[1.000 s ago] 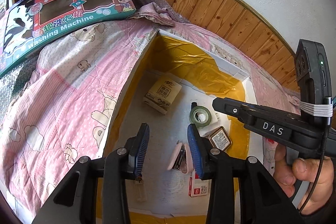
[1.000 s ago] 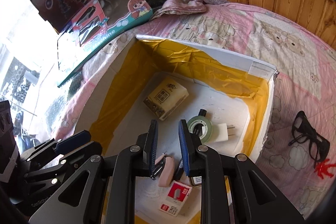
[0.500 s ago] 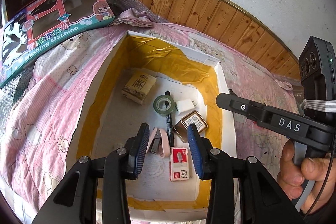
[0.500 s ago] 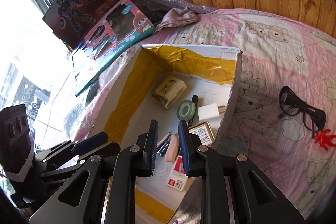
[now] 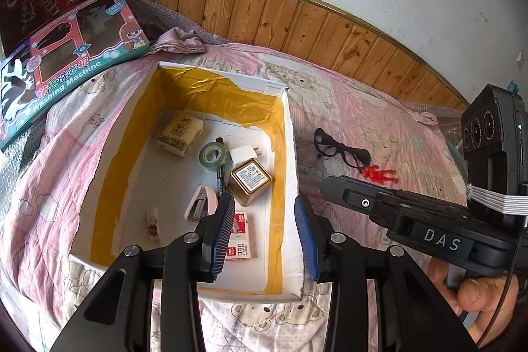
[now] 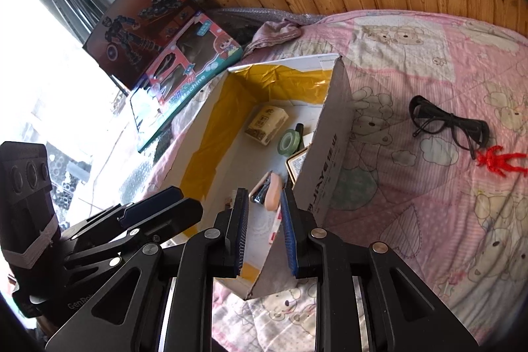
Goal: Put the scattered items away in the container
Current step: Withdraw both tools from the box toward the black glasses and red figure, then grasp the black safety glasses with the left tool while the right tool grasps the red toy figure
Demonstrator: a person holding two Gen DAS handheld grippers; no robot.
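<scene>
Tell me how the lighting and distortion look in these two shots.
Left wrist view: even daylight, the box and its contents sharp, the wood panelling bowed into an arc by the fisheye. Right wrist view: the window at left is blown out to white, the glasses on the quilt stay clear, dark vignette in the corners.

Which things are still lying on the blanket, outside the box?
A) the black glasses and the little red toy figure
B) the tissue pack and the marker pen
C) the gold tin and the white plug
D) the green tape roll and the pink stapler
A: the black glasses and the little red toy figure lie on the pink blanket, to the right of the box, while the other items sit inside it.
</scene>
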